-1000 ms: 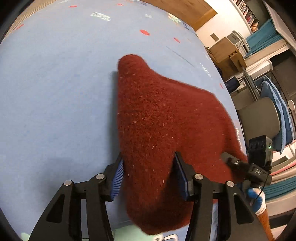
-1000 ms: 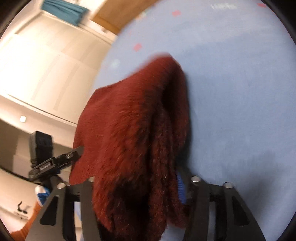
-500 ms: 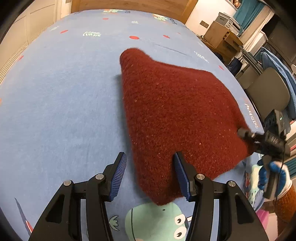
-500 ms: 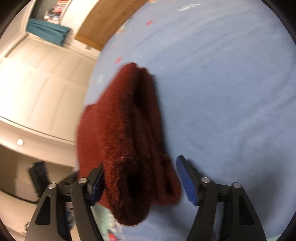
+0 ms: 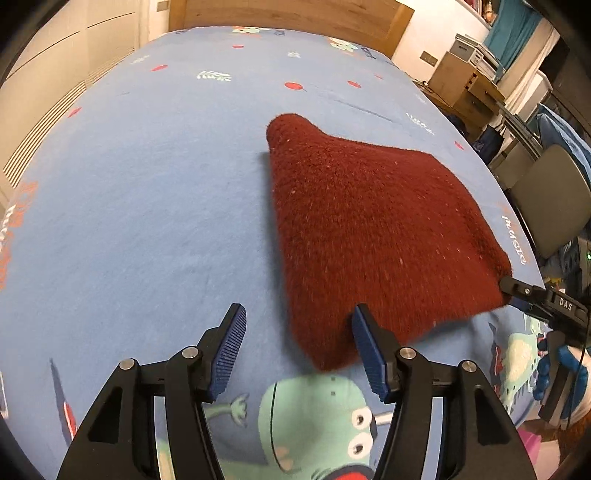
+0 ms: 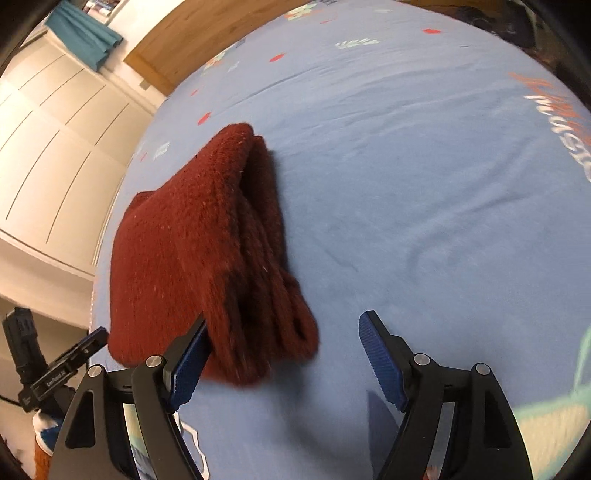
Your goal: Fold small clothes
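Blue bedsheet [image 5: 147,206] w/ left gripper [image 5: 299,350] jaws opening, nothing held. Red knit garment [image 5: 369,229] lies folded mid-bed; prob soft, floppy, so grab corners. Right gripper [image 6: 284,354] jaws wide, one pad just touching it.

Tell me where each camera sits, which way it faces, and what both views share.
Left wrist: on the left gripper, looking down along its opening fingers at the red knit garment on the blue bedsheet; right gripper at right edge.
Right wrist: on the right gripper, open, angled down at the garment's folded layers; left gripper at lower left.
Shared: garment, bedsheet, wooden headboard.
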